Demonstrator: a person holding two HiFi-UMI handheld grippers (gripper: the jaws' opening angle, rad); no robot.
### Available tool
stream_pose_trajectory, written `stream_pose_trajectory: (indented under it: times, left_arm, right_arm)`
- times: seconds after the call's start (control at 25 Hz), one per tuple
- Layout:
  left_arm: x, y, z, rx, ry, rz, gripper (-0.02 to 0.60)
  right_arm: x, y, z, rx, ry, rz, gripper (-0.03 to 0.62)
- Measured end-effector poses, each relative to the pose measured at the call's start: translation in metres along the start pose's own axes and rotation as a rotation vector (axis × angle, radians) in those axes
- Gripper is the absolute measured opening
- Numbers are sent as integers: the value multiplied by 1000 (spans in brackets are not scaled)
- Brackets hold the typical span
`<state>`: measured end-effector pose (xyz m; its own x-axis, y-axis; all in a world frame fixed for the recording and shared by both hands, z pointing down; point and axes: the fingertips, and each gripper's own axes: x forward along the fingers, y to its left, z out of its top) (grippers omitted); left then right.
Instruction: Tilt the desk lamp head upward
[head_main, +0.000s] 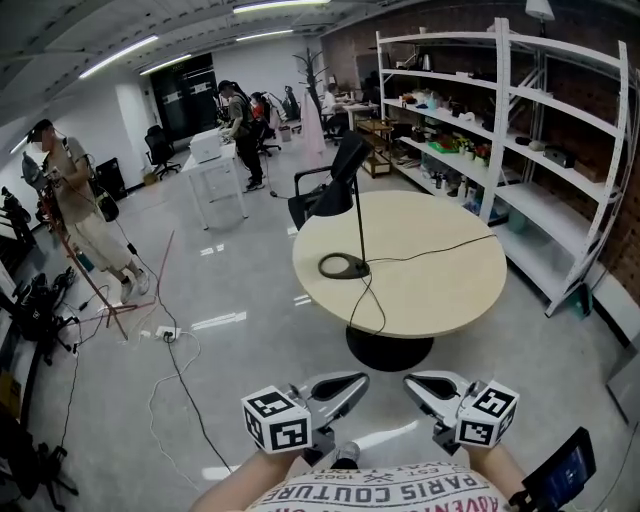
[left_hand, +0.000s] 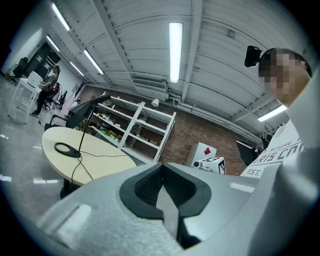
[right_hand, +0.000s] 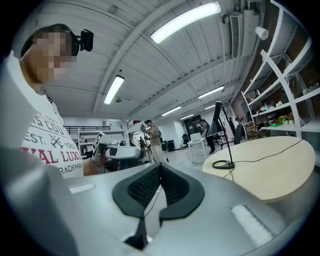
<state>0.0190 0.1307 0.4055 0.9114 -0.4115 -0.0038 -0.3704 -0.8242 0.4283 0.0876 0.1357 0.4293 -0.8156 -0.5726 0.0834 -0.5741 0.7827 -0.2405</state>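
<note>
A black desk lamp stands on the round beige table (head_main: 440, 290). Its ring base (head_main: 344, 265) sits near the table's left edge. A thin pole carries the cone-shaped lamp head (head_main: 340, 185), which tilts downward. The lamp cord runs across the tabletop and over the near edge. My left gripper (head_main: 360, 379) and right gripper (head_main: 410, 381) hang side by side low in the head view, well short of the table. Both are shut with nothing between the jaws. The left gripper view shows the lamp head (left_hand: 87, 106) far off at the left, and the right gripper view shows the lamp (right_hand: 220, 125) at the right.
White shelving (head_main: 500, 120) with several items lines the brick wall to the right of the table. A black office chair (head_main: 310, 205) stands behind the lamp. Cables and a power strip (head_main: 165, 333) lie on the floor at left. A person (head_main: 75, 205) and a white desk (head_main: 215, 160) are farther back.
</note>
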Motion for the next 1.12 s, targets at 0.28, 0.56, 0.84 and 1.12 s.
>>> stream_pose_trajectory:
  times: [0.28, 0.56, 0.84, 1.12]
  left_arm:
    - [25, 120, 61, -29, -17, 2, 2]
    - [51, 208, 113, -46, -52, -33, 2]
    - [59, 252, 131, -94, -94, -86, 2]
    - [76, 265, 129, -153, -99, -103, 2]
  right_arm:
    - [88, -83, 28, 21, 5, -30, 6]
    - [151, -153, 52, 6, -16, -72, 6]
    - [177, -180, 45, 16, -20, -107, 6]
    - [176, -204, 34, 35, -9, -145, 6]
